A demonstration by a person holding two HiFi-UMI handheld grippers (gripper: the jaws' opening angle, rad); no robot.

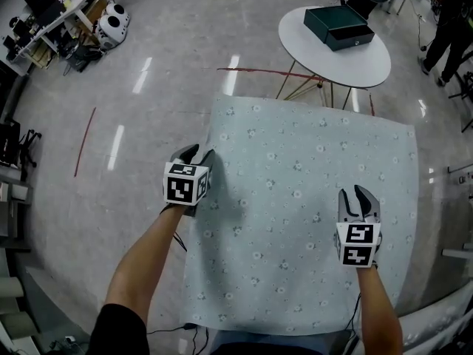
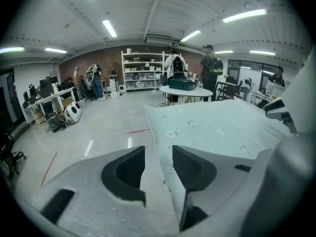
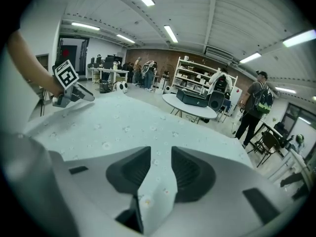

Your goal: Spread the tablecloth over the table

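Observation:
A pale blue-green flowered tablecloth [image 1: 295,198] lies spread flat over the table, reaching all its edges in the head view. My left gripper [image 1: 198,154] is at the cloth's left edge, near the far corner. Its jaws stand open in the left gripper view [image 2: 158,164]: the cloth's edge [image 2: 163,147] runs between the pads, close to the right pad, with no pad pressing on it. My right gripper [image 1: 356,194] hovers over the cloth's right side, toward the near edge. It is open [image 3: 161,164], and the cloth [image 3: 113,122] shows through the gap.
A round white table [image 1: 355,58] carrying a dark green box [image 1: 338,26] stands just beyond the far right corner. A person [image 1: 447,28] is at the far right. Red tape lines [image 1: 85,140] mark the grey floor to the left. Desks [image 1: 52,21] fill the far left.

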